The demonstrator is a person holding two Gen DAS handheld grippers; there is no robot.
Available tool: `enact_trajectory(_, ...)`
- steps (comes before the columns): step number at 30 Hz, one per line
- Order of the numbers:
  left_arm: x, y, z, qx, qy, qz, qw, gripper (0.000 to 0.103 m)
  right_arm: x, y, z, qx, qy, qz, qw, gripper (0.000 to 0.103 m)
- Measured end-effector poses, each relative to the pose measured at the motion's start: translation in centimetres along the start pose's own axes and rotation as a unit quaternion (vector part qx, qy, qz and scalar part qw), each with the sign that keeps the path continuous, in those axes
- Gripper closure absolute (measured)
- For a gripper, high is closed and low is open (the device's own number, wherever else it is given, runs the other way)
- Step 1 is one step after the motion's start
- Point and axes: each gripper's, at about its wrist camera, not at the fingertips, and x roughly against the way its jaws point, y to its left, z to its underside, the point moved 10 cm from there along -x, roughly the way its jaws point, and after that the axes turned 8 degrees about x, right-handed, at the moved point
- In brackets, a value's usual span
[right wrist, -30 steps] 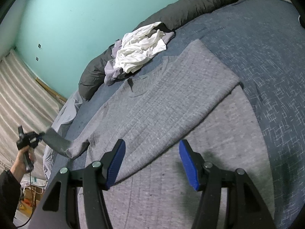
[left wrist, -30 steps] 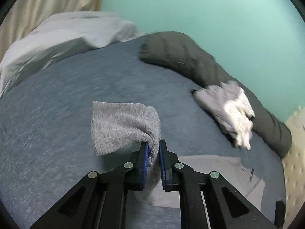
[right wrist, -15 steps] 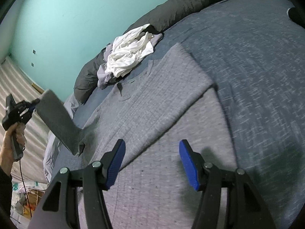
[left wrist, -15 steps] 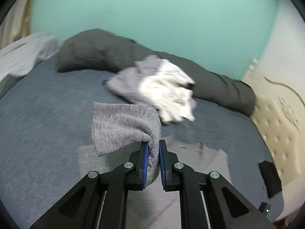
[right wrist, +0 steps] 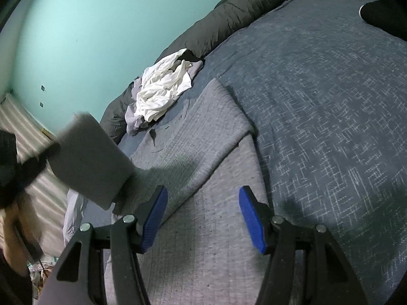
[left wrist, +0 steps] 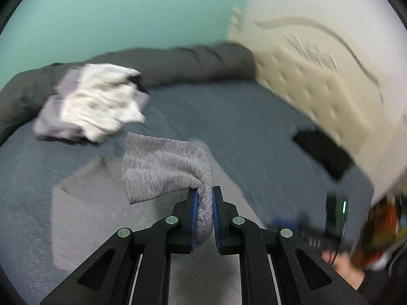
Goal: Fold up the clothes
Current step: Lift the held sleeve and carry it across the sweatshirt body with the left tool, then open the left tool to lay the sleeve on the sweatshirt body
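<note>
No writing is showing anywhere. The left gripper (left wrist: 203, 203) is pinching the grey sweater's sleeve (left wrist: 162, 167), lifting it above the grey sweater (right wrist: 203, 157) lying on the blue bedspread (right wrist: 318, 106). The right gripper (right wrist: 203, 213) is hanging spread over the sweater's lower half, with bare bedspread lying beyond the sweater's far edge.

Left tongs (left wrist: 203, 216) clamped nearly together on gray cloth; right tongs (right wrist: 202, 218) spread wide apart, holding nothing

No lettering to read anywhere: nothing printed on the grey sweater (right wrist: 203, 137), nothing on the crumpled white garment (right wrist: 162, 89) beside its collar, and the teal wall (right wrist: 101, 25) beyond that shows only small dark marks, too tiny to tell as characters.
</note>
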Motion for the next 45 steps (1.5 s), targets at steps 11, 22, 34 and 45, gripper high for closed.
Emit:
enact_trajectory(11, -7.5, -1.8, 13.6, -0.062, 0.090, -0.020, 0.9938, 0.086, 0.1, -0.5, 0.5, -0.009, 0.011, 0.000, 1.000, 0.044)
enact_trajectory(22, -8.0, -2.4, 16.9, -0.060, 0.092, 0.007, 0.9939, 0.054, -0.9, -0.5, 1.3, -0.010, 0.029, 0.003, 1.000, 0.044)
enact_trajectory(34, -9.9, 2.2, 16.1, 0.120, 0.107, 0.034, 0.9863, 0.050, 0.5, -1.4, 1.0, -0.018, 0.017, 0.013, 1.000, 0.044)
enact_trajectory(45, -10.6, -5.0, 17.0, 0.051, 0.125, 0.088, 0.9869, 0.050, 3.1, -3.0, 0.8, -0.026, 0.000, 0.037, 0.999, 0.044)
